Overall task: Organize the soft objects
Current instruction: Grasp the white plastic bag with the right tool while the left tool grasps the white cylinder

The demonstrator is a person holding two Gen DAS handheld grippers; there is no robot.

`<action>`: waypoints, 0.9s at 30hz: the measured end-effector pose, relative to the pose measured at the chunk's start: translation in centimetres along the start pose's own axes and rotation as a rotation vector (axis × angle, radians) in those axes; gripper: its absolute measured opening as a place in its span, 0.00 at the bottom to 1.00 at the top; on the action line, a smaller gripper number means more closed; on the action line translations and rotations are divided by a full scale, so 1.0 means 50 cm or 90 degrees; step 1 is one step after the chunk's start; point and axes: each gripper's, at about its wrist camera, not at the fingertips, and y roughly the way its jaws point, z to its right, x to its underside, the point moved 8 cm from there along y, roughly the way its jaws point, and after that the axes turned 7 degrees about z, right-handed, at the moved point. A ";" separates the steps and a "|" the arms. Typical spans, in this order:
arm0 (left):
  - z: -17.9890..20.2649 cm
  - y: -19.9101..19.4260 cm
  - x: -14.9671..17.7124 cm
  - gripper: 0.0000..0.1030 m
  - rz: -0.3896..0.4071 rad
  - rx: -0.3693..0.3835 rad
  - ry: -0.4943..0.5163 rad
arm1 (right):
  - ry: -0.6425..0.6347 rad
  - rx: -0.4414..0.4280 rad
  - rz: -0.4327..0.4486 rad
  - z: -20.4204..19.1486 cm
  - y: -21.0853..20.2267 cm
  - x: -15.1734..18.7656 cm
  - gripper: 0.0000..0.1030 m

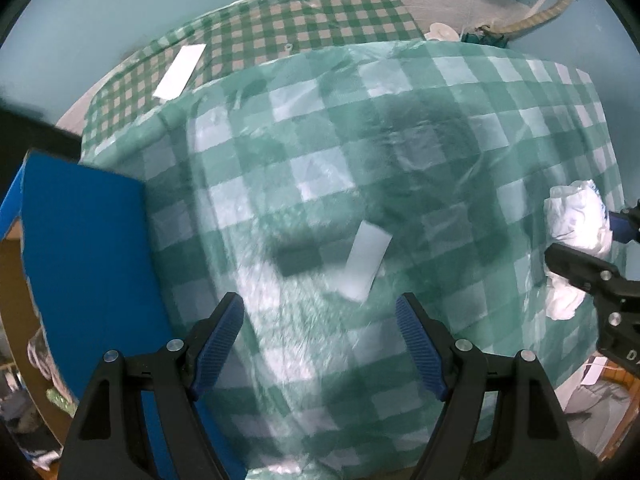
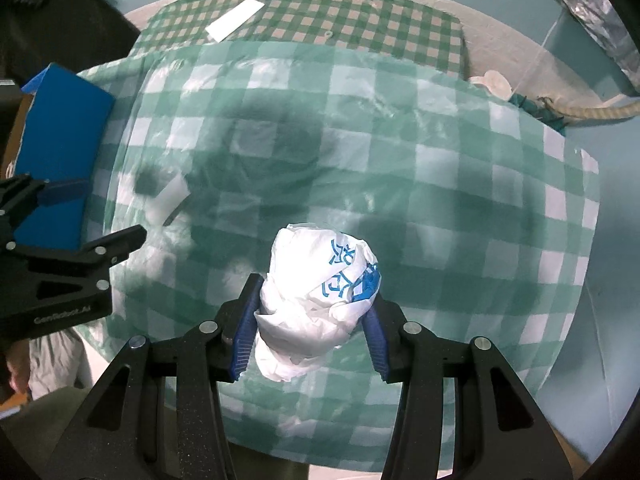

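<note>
pinching a crumpled white plastic bag (image 2: 316, 292) with blue printed characters, the right hand-held gripper (image 2: 314, 312) points straight down over the worktop (image 2: 440, 184) — its blue ribbed pads press into the bag from both sides, and the bundle bulges out above and below them. the bag hangs clear above a green-and-white checked cloth under a clear plastic sheet that covers the worktop. in the left wrist view the same bag (image 1: 576, 236) shows at the right edge, caught between the black fingers of the right hand-held gripper (image 1: 588, 240).

the left hand-held gripper (image 1: 320, 344) stands with its jaws wide apart and nothing between them, also aimed down at the checked cloth. just beyond its fingertips lies a small white paper strip (image 1: 366, 260), slightly blurred. a second white strip (image 1: 180, 72) lies on a smaller-checked green cloth (image 1: 304, 24) at the far side.

to the left, touching the worktop's edge, stands a blue cardboard box (image 1: 84, 240) with a brown inside — some cloth-like items sit low in it, too dim to name. a striped cord (image 1: 548, 12) runs along the upper right.
</note>
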 end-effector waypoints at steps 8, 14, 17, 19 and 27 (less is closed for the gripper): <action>0.011 0.041 -0.010 0.77 -0.011 -0.018 0.016 | 0.000 -0.003 -0.009 0.030 0.001 -0.005 0.46; 0.004 0.049 -0.015 0.64 -0.017 -0.004 -0.014 | 0.009 -0.005 -0.014 0.044 0.001 0.001 0.46; 0.008 0.047 -0.018 0.56 -0.018 0.013 -0.019 | 0.013 -0.007 -0.018 0.045 0.002 0.005 0.46; 0.017 0.046 -0.017 0.47 -0.017 0.018 -0.010 | 0.015 -0.007 -0.019 0.045 0.004 0.008 0.46; 0.049 0.039 -0.009 0.17 -0.013 0.029 0.019 | 0.018 -0.007 -0.018 0.042 0.003 0.010 0.46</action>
